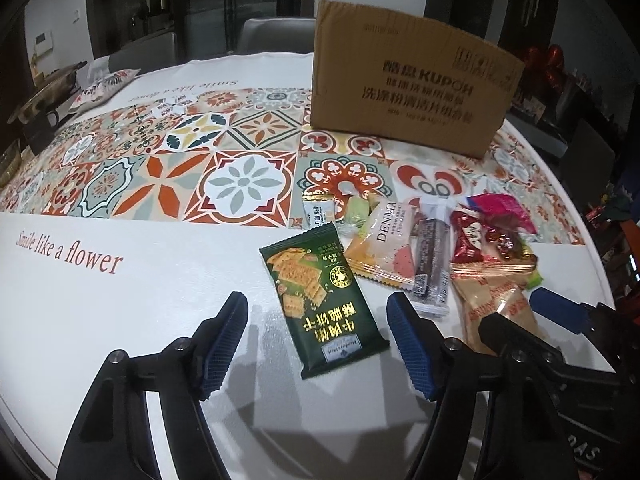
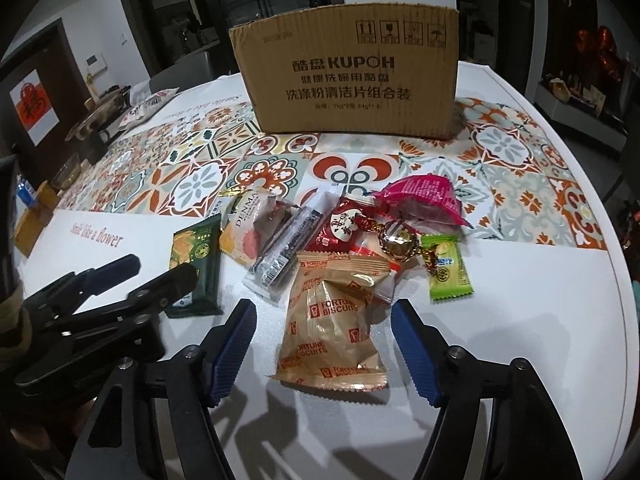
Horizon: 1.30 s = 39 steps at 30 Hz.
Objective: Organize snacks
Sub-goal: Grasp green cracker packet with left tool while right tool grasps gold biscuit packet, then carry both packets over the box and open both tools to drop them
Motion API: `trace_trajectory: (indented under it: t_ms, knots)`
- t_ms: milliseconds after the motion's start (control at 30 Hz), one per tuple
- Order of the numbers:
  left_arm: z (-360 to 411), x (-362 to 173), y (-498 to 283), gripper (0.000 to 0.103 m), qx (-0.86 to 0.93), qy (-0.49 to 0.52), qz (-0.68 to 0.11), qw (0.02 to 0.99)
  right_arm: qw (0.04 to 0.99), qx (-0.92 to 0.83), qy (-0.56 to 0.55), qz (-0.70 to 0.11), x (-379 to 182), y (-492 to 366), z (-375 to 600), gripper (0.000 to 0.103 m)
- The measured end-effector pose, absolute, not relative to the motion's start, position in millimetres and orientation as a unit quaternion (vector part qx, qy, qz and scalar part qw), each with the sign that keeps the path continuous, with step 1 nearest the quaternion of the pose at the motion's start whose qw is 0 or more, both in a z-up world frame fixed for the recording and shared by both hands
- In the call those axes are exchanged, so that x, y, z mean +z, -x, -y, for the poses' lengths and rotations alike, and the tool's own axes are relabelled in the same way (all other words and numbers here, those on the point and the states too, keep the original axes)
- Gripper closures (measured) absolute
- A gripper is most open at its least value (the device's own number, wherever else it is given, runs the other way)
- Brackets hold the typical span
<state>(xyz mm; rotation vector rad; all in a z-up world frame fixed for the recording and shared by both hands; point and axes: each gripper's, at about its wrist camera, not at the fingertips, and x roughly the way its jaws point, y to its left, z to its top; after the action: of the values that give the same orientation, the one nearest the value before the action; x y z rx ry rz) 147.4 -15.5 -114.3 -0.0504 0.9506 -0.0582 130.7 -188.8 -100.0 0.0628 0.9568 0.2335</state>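
A pile of snack packets lies on the table in front of a brown cardboard box (image 1: 412,88) (image 2: 352,80). A dark green cracker packet (image 1: 320,300) (image 2: 196,268) lies flat between the fingers of my open left gripper (image 1: 320,320). A tan Fortune Biscuits bag (image 2: 336,328) (image 1: 496,308) lies between the fingers of my open right gripper (image 2: 324,320). Behind are a Denma packet (image 2: 250,232), a dark bar (image 2: 286,252), a red packet (image 2: 344,228), a pink packet (image 2: 424,200) and a light green candy (image 2: 448,268). Neither gripper touches a packet.
The round table (image 1: 100,320) has a white cloth with a patterned tile band. A pan (image 1: 44,96) and a patterned pouch (image 1: 108,84) sit at the far left edge. Chairs stand behind the table. A wooden holder (image 2: 36,216) is at the left.
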Motion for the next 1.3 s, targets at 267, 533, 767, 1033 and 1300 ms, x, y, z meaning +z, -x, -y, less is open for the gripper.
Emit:
trace_trajectory:
  t_ms: [267, 533, 767, 1033, 1300]
  knots:
    - [17, -125, -159, 0.041, -0.022, 0.021, -0.470, 0.882, 0.874, 0.112, -0.030, -0.472, -107, -138, 188, 0.043]
    - [14, -131, -161, 0.055, -0.026, 0.033, -0.486, 0.873, 0.871, 0.109, -0.022, -0.478, -113, -142, 185, 0.055]
    - [12, -127, -152, 0.058, -0.022, 0.028, -0.480, 0.876, 0.874, 0.107, -0.017, -0.473, -112, -139, 185, 0.061]
    - [20, -97, -132, 0.058, -0.034, -0.001, -0.434, 0.900, 0.885, 0.117, -0.019, -0.450, -96, -130, 184, 0.061]
    - [25, -63, -127, 0.058, -0.055, -0.016, -0.394, 0.917, 0.900, 0.128, -0.008, -0.417, -71, -126, 187, 0.061]
